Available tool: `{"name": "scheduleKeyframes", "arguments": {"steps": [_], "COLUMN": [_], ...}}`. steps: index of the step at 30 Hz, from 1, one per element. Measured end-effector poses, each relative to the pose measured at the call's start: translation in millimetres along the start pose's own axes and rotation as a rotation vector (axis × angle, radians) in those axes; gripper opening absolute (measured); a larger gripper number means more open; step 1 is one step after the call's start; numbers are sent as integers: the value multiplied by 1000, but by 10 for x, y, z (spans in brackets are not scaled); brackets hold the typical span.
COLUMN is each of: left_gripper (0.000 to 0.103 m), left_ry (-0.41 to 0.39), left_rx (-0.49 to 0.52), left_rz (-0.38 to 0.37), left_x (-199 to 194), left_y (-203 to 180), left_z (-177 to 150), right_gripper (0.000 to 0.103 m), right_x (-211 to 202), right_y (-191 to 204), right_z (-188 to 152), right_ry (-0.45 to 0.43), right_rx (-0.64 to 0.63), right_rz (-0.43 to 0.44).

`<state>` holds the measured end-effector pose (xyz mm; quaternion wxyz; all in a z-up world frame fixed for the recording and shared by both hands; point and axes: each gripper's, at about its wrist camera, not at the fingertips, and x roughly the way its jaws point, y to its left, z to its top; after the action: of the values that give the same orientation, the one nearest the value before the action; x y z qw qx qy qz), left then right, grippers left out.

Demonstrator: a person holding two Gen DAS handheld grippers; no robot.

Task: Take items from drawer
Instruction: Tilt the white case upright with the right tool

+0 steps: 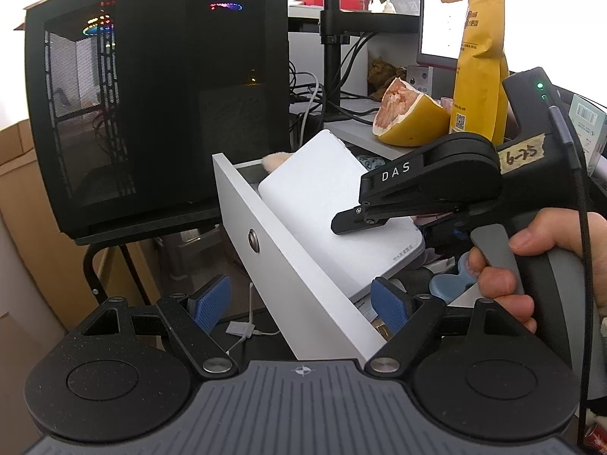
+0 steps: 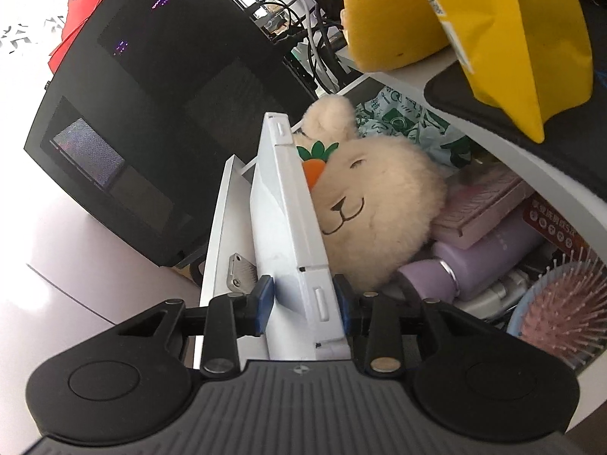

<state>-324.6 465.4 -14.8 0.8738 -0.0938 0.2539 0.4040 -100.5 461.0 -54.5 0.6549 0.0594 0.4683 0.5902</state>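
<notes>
right claw [image 2: 303, 305] pinching white box [image 2: 288, 220] edge, tilted up in drawer [image 1: 288, 250] | left claw [image 1: 299, 305] spread, straddling drawer front

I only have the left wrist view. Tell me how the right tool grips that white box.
Observer: The right tool is shut on the box, one pad on each broad face.
Operator: Report what's behind the box.
Observer: A cream plush rabbit presses against its far face.
Operator: List what else is in that drawer.
Observer: A purple bottle and a pink-bristled hairbrush lie beyond the rabbit.
</notes>
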Motion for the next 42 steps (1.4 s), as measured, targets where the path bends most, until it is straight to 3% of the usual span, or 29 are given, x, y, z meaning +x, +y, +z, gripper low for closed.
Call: {"name": "scheduleKeyframes", "arguments": {"steps": [9, 29, 42], "left_gripper": [85, 85, 85], "left_ry": [1, -6, 4], "left_rx": [-1, -11, -24], "left_rz": [4, 11, 12], "left_x": [0, -14, -8], "left_y": [-13, -12, -1], "left_z": [-3, -4, 3], "right_gripper": [14, 14, 14], "right_x": [-73, -506, -479], "right_y": [0, -202, -87], "right_z": [-52, -9, -72], "right_ry": [-16, -141, -55], "right_rx": [6, 83, -35], "right_rz": [75, 127, 111]}}
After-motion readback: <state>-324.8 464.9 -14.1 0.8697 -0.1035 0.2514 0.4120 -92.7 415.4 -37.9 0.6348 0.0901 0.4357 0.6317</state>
